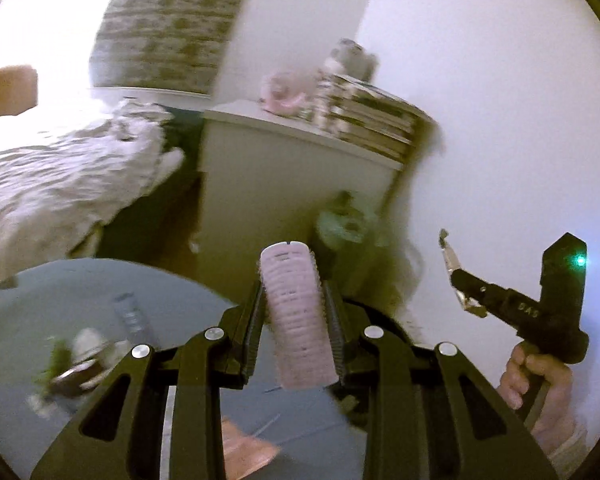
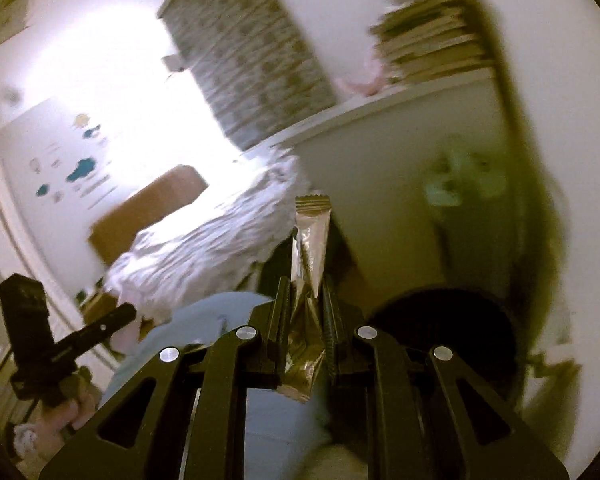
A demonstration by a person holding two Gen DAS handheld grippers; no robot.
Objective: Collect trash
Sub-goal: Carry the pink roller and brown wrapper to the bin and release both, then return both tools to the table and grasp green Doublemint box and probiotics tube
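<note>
White walls, a rumpled bed, a white cabinet stacked with books.

both views are pretty smeared. in the left wrist view the stuff on the round worktop at 8 o'clock is mush: a green-ish blob and a dark tube thing, can't tell what they are. the print on the pink slip is too small to read. in the right wrist view the pale green thing at 2 o'clock is just blur, and the book stack is cut off up top.
</note>
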